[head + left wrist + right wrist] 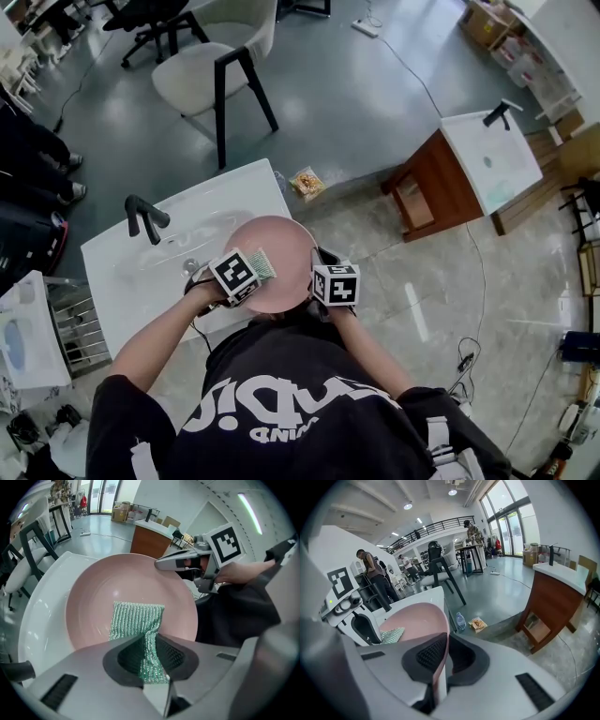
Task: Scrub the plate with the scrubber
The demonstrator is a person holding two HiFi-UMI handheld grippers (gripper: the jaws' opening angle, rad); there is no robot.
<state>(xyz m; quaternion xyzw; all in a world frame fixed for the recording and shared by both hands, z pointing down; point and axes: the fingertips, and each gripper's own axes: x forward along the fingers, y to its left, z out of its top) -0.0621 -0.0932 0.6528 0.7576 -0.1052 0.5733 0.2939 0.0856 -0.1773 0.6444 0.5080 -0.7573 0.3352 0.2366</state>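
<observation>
One plate (126,581), one scrubber (136,618), left gripper (149,645), right gripper (442,651), probably one bottle (460,620)

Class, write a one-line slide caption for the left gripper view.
Left gripper holds a green scrubber against a pink plate above a white sink; right gripper clamps the plate's rim.

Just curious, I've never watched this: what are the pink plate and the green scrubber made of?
The round pink plate looks like glazed ceramic or perhaps melamine: it is smooth and glossy, with small light glints. The green ribbed scrubber looks like knitted synthetic yarn, shimmery and soft enough to fold.
</observation>
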